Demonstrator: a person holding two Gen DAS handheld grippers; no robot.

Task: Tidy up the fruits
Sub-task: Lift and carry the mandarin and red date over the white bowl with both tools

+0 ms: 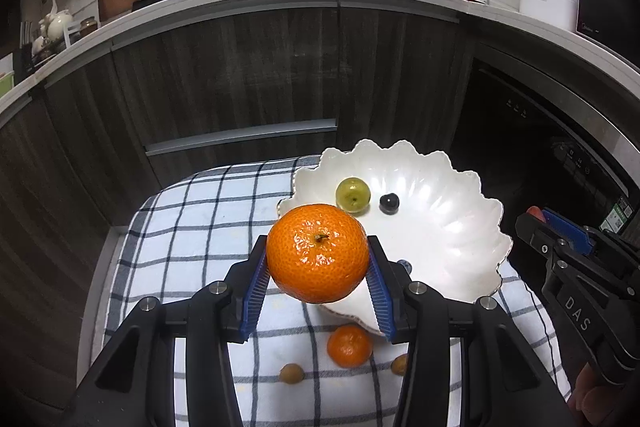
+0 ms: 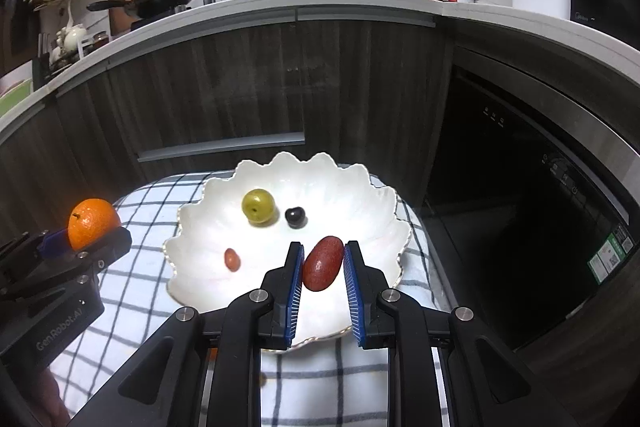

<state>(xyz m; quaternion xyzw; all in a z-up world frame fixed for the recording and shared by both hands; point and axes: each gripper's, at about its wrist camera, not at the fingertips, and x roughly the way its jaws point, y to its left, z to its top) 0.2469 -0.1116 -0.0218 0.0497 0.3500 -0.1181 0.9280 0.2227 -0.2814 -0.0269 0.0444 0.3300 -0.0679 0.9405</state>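
Both grippers carry fruit: left gripper (image 1: 318,259) a mandarin (image 1: 318,253), right gripper (image 2: 322,265) a red fruit (image 2: 322,263)

Small table's covered with a blue-and-white checked cloth (image 1: 208,211). Sitting right on the cloth: a white scalloped bowl (image 2: 360,195), a loose tangerine (image 1: 349,346), and two little brownish fruits (image 1: 291,373) near it.

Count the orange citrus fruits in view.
2. One mandarin is gripped in the left claw, raised above the plate's near rim. A smaller mandarin lies on the checked cloth. More may hide behind the claws.
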